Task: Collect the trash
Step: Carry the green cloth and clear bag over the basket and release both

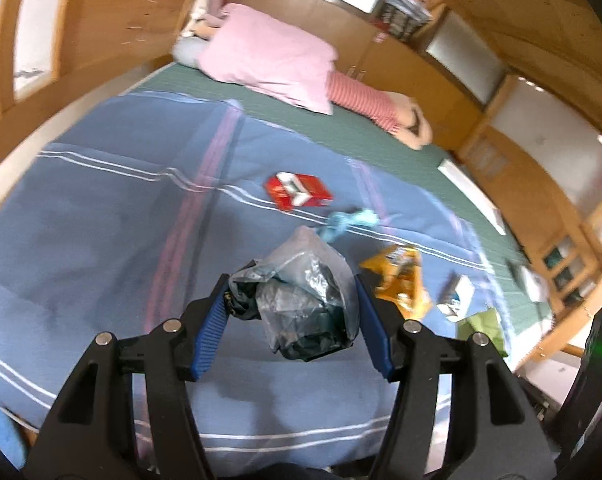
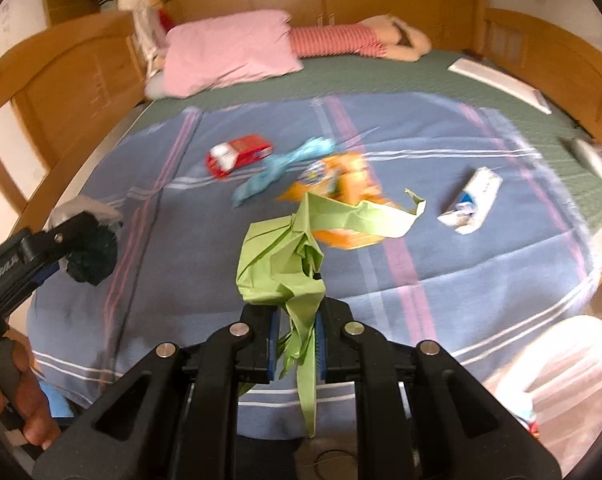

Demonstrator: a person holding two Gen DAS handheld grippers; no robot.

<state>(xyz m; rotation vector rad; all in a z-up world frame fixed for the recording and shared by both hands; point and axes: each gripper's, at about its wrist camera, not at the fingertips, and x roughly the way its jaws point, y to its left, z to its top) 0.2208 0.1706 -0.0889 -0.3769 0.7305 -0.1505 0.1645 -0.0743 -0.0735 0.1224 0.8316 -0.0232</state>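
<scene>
My left gripper (image 1: 291, 304) has its blue pads (image 1: 211, 332) pressed against a crumpled wad of plastic film (image 1: 305, 300), dark inside and grey outside, which hangs clear above the blue blanket (image 1: 101, 220). My right gripper (image 2: 297, 344) is clamped tight on a crumpled sheet of green paper (image 2: 285, 256), most of it flopping loose ahead of the tips.

Both loads look soft and light, so I judge the safest carry is slow and level, with steady squeeze; the long green tail could snag or slip out if I swing fast. A pale bag-like shape (image 2: 557, 380) sits at lower right, possibly the bin, though I cannot tell.

On the blanket I count four pieces not yet collected: one red box (image 2: 239, 156), one twisted light-blue wrapper (image 2: 281, 170), one orange snack bag (image 2: 341, 188), and one white-and-blue carton (image 2: 471, 200). With the two pieces held, that makes six.
</scene>
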